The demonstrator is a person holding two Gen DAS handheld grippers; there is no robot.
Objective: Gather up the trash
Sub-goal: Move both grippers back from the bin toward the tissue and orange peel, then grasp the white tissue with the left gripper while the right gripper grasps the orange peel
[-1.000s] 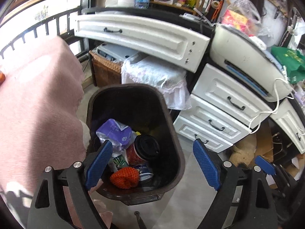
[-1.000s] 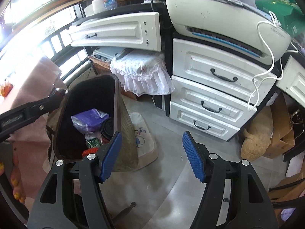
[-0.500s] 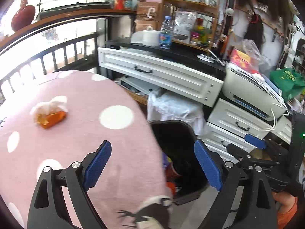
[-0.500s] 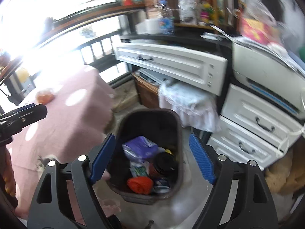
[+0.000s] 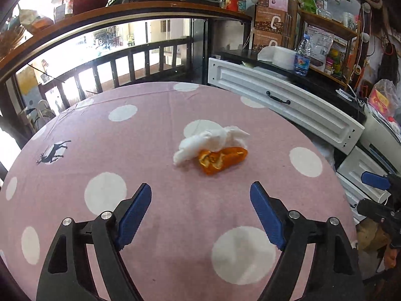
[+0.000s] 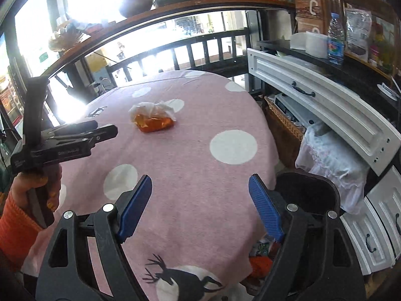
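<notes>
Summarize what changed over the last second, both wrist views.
Both grippers swung up from the trash bin to the pink table; the left gripper now faces the tissue and orange wrapper. Nothing grabbed or released. Jaws stay open, empty; the right gripper too.

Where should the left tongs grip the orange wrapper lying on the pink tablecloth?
Across the orange wrapper's crumpled middle, coming down from above and the near side. It lies flat, its long axis crosswise, with the white tissue touching its far edge, so the near side is free.

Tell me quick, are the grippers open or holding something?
Left gripper: open, holding nothing.
Right gripper: open, holding nothing.
</notes>
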